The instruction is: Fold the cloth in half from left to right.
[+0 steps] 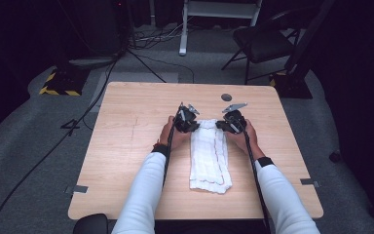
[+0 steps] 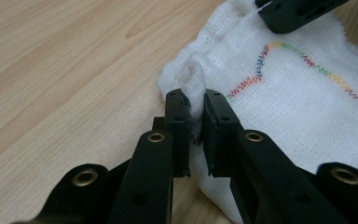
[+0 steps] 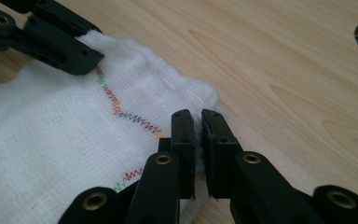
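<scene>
Each gripper pinches one far corner of the folded white cloth (image 1: 209, 156). The left gripper (image 2: 195, 122) and right gripper (image 3: 197, 140) hold it evenly, probably for another fold.

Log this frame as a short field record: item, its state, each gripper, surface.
item: white cloth with multicolour zigzag stitching
state: folded into a long strip, lying flat on the table
left gripper: shut on the cloth's far left corner, a fold pinched between its jaws
right gripper: shut on the far right corner
surface: wooden table
</scene>
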